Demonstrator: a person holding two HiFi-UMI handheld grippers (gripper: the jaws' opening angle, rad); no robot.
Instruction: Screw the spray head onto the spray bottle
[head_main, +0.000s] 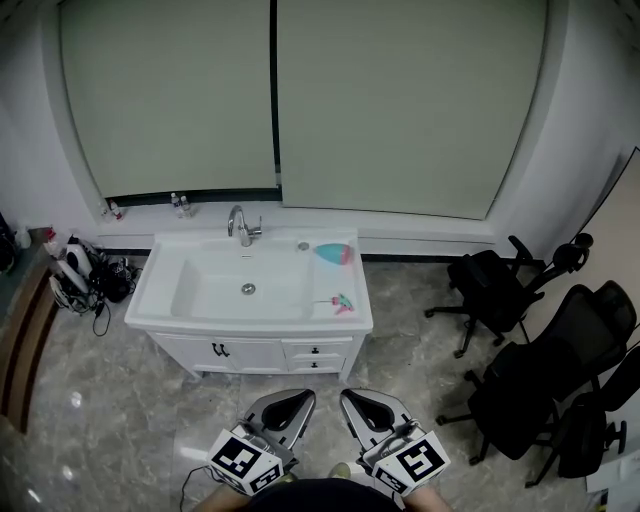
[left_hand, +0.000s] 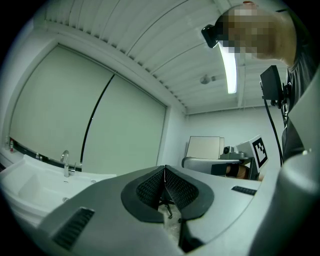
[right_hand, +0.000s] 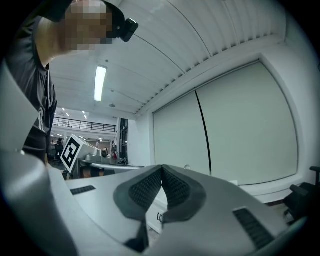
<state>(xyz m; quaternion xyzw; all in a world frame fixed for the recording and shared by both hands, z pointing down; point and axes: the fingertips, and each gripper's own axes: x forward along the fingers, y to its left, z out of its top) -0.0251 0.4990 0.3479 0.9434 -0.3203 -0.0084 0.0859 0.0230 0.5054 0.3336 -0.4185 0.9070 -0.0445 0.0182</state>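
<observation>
A blue spray bottle (head_main: 333, 253) lies on its side at the back right of the white sink counter (head_main: 345, 320). A pink and teal spray head (head_main: 339, 303) lies on the counter nearer to me. Both grippers hang low in front of my body, well short of the sink. My left gripper (head_main: 297, 399) is shut and holds nothing, its pads meeting in the left gripper view (left_hand: 164, 172). To its right, my right gripper (head_main: 351, 399) is likewise shut and empty, its pads together in the right gripper view (right_hand: 162, 172).
The sink has a chrome faucet (head_main: 240, 225) and a basin (head_main: 215, 290), with drawers (head_main: 315, 352) below. Several black office chairs (head_main: 540, 370) stand at the right. Cables and devices (head_main: 85, 275) lie on the floor at the left. Small bottles (head_main: 180, 205) stand on the window ledge.
</observation>
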